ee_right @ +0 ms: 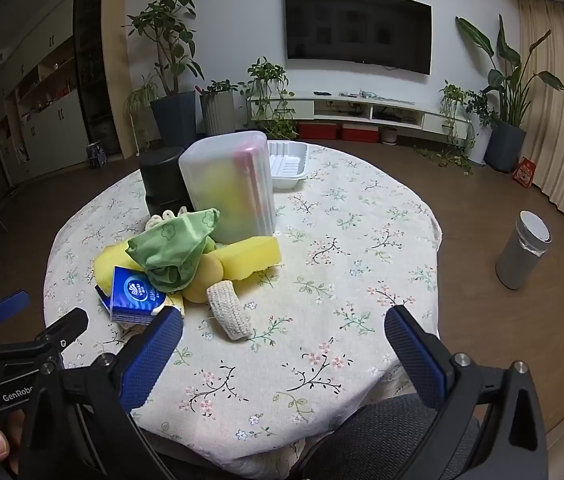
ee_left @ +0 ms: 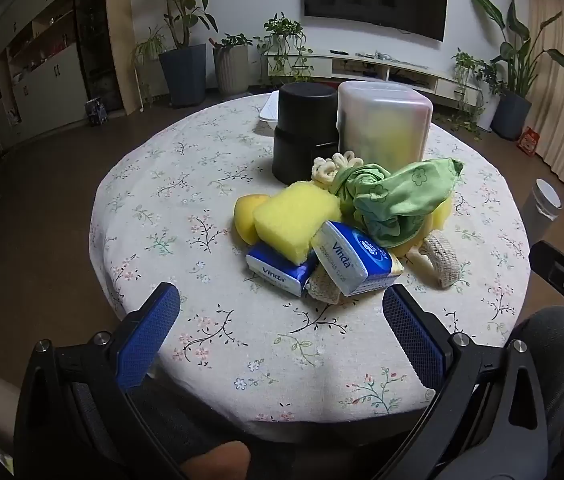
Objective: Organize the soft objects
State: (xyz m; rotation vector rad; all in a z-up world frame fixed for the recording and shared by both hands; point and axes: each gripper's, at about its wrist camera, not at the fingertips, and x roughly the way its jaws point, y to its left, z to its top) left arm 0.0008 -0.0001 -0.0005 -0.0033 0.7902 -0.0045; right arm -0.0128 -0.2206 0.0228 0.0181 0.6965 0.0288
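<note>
Right now both claws hang wide apart with nothing between them, the left gripper (ee_left: 282,312) and the right gripper (ee_right: 284,332) poised over the near edge of the round table (ee_left: 186,184). Just beyond them sits the pile: yellow sponges (ee_left: 296,216), two blue tissue packs (ee_left: 352,258), a green cloth (ee_left: 398,196), all huddled before the frosted plastic container (ee_left: 384,120).

Pile of soft things sits mid-table (ee_left: 202,168) ahead of me: cloth (ee_left: 398,196) on top, sponge (ee_left: 296,216) to its left, two tissue packs (ee_left: 352,258) at the near edge, knitted pad (ee_right: 229,316) nearest on the right. Behind the pile stand a canister (ee_left: 302,128) at left and a lidded box (ee_left: 384,120) at right, tray (ee_right: 288,164) beyond.
</note>
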